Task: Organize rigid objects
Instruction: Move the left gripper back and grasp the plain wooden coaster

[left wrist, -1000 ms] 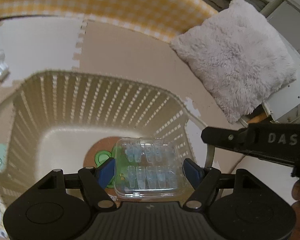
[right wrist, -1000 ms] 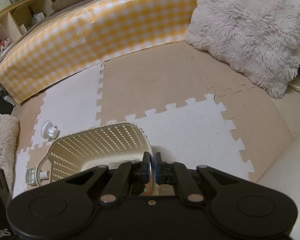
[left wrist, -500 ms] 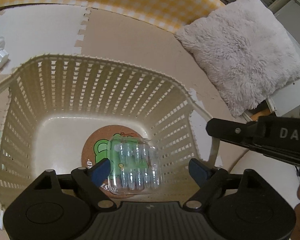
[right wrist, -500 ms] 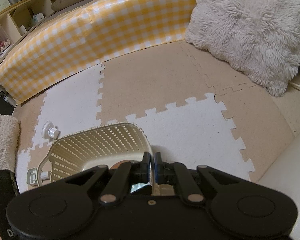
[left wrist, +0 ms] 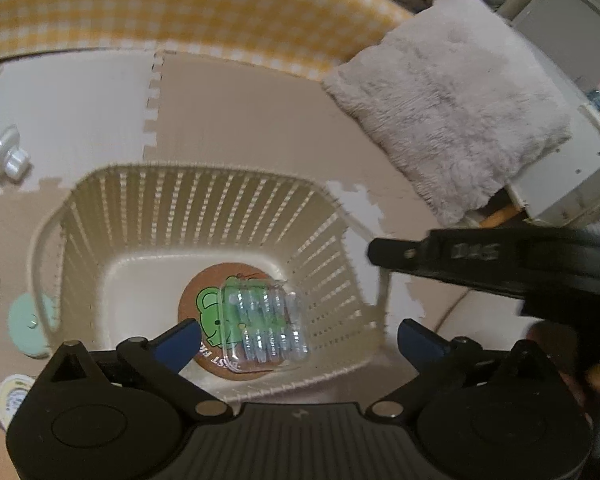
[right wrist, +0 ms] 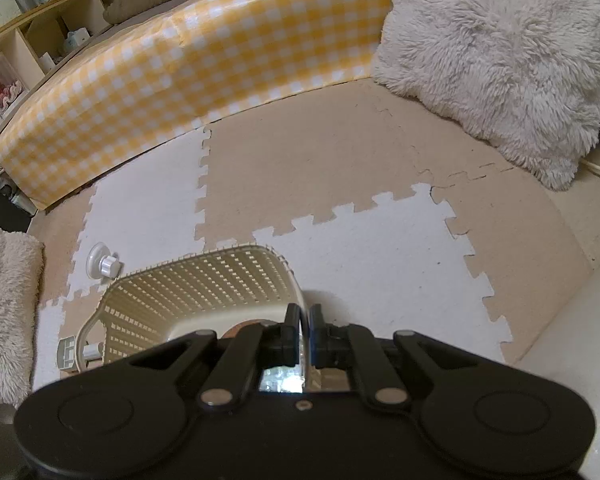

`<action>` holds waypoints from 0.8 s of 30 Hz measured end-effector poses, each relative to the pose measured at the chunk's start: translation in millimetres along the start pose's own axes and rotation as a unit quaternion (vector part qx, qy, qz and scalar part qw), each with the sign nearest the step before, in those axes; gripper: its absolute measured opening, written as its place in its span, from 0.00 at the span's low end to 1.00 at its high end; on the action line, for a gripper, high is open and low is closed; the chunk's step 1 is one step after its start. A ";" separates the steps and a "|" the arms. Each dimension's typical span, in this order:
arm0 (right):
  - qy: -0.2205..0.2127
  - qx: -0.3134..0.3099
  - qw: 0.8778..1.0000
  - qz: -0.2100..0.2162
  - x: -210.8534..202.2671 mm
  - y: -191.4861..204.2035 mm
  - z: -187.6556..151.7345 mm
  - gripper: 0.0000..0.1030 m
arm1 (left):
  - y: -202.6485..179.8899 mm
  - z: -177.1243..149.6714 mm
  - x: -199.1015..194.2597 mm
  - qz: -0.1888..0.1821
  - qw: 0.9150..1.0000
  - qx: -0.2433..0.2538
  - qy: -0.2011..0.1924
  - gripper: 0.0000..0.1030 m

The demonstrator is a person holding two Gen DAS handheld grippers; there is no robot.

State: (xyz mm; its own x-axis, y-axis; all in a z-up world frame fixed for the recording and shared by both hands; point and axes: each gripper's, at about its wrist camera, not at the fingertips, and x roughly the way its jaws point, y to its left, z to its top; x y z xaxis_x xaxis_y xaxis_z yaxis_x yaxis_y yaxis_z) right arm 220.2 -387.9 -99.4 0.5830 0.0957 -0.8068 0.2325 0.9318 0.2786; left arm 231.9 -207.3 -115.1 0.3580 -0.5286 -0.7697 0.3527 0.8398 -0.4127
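Observation:
A cream slatted basket point(left wrist: 204, 200) stands on the foam floor mat. Inside it a clear plastic case of small blue vials point(left wrist: 266, 326) lies on a round cork coaster with a green bear point(left wrist: 206, 312). My left gripper point(left wrist: 298, 338) is open and empty above the basket's near wall. My right gripper point(right wrist: 303, 336) is shut on the basket's right handle point(right wrist: 302, 322); the basket point(right wrist: 196, 284) shows below it. The right gripper's body also shows in the left wrist view point(left wrist: 500, 260).
A white suction knob point(left wrist: 8, 158) lies on the mat left of the basket, with a mint green disc point(left wrist: 28, 326) and a round label point(left wrist: 14, 396) nearer. A fluffy pillow point(left wrist: 452, 112) and a yellow checked cushion edge point(right wrist: 188, 64) border the mat.
My left gripper opened and let go of the clear case, which dropped onto the coaster in the basket. The left gripper drew back and up. The right gripper stayed shut on the handle.

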 end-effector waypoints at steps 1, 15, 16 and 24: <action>0.000 0.000 1.000 0.001 0.0 -0.3 0.0 0.05 | -1.7 0.7 -6.2 -0.003 1.000 0.004 -0.003 1.00; -0.002 -0.005 1.000 -0.001 0.3 0.9 -0.8 0.05 | -8.1 2.2 -108.6 0.009 0.991 0.089 -0.096 1.00; -0.001 -0.007 1.000 -0.002 0.4 1.2 -1.0 0.05 | -4.5 2.2 -115.0 0.009 0.990 0.090 -0.105 1.00; 0.000 -0.010 1.000 -0.003 0.8 1.6 -1.1 0.05 | 34.6 -1.2 -145.1 0.082 0.981 0.122 -0.127 1.00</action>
State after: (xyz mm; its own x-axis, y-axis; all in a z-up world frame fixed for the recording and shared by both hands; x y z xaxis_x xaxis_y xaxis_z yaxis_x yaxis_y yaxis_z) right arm 220.2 -386.0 -100.2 0.5814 0.0892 -0.8087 0.2208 0.9394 0.2623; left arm 191.2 -101.3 -18.3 0.6194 -0.4292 -0.6573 0.4583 0.8775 -0.1411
